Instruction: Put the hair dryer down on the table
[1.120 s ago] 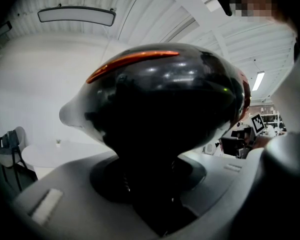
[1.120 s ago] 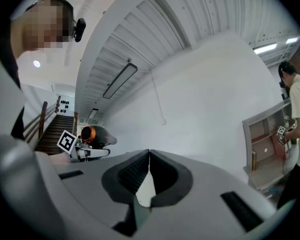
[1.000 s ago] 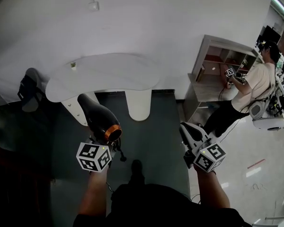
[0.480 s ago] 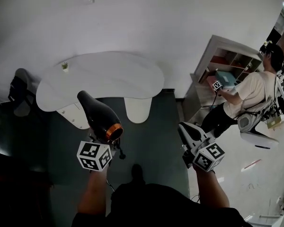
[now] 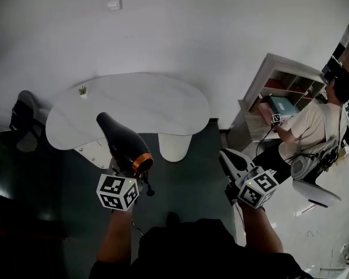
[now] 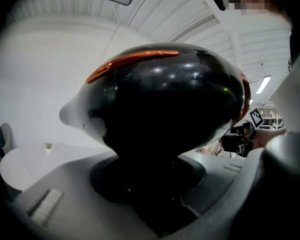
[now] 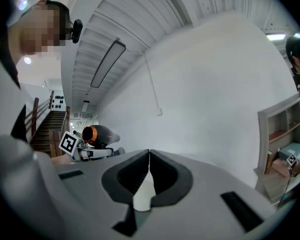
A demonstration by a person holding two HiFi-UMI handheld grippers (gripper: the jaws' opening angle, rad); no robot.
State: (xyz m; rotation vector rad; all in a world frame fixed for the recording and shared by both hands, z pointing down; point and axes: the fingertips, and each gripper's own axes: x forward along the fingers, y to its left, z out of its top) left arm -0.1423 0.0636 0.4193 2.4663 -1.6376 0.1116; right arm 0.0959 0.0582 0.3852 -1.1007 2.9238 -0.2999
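A black hair dryer [image 5: 123, 150] with an orange ring is held above the dark floor, just in front of the white table [image 5: 163, 100]. My left gripper [image 5: 128, 172] is shut on its handle, and its nozzle points up and away toward the table. In the left gripper view the hair dryer's body [image 6: 175, 114] fills the picture, with the handle down between the jaws. My right gripper [image 5: 232, 163] hangs to the right, shut and empty. In the right gripper view its jaws meet [image 7: 149, 170], and the hair dryer [image 7: 97, 134] shows far off to the left.
A tiny potted plant [image 5: 82, 90] stands on the table's far left. A dark chair [image 5: 22, 118] is left of the table. At the right are a shelf unit [image 5: 285, 89] and another person [image 5: 311, 127] with a gripper. A wall lies behind the table.
The table sits slightly lower and nearer in the head view. The person at the right has shifted by the shelf. Both grippers hold as before.
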